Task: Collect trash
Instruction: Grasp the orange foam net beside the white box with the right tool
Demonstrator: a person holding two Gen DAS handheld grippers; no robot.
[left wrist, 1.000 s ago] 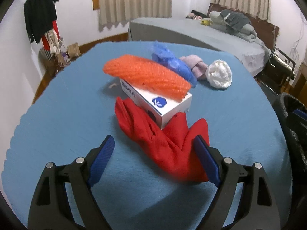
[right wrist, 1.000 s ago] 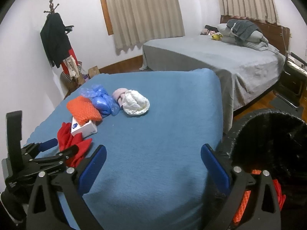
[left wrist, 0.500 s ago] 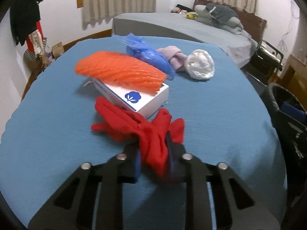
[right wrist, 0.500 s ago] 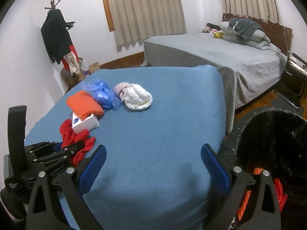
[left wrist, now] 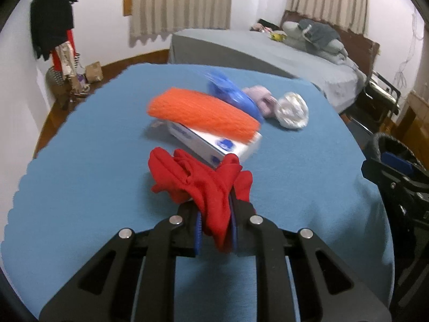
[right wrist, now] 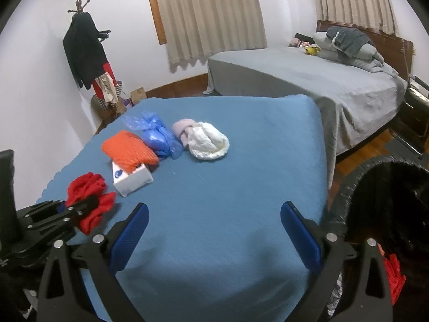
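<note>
Surface: blue-covered table (right wrist: 214,201), grey bed (right wrist: 308,80) behind, black bin (right wrist: 388,201) at its right edge.
Change: left gripper (left wrist: 214,222), open a second ago, now clamps red cloth (left wrist: 203,185), lifting it beside white box (left wrist: 214,145).
Right gripper (right wrist: 214,230): jaws wide apart, empty.
Unclear: left-view items motion-blurred.

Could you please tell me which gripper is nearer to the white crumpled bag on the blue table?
The left. The left gripper, shut on the red cloth, sits just short of the white crumpled bag; the open right gripper hovers farther back, near the table's edge.
</note>
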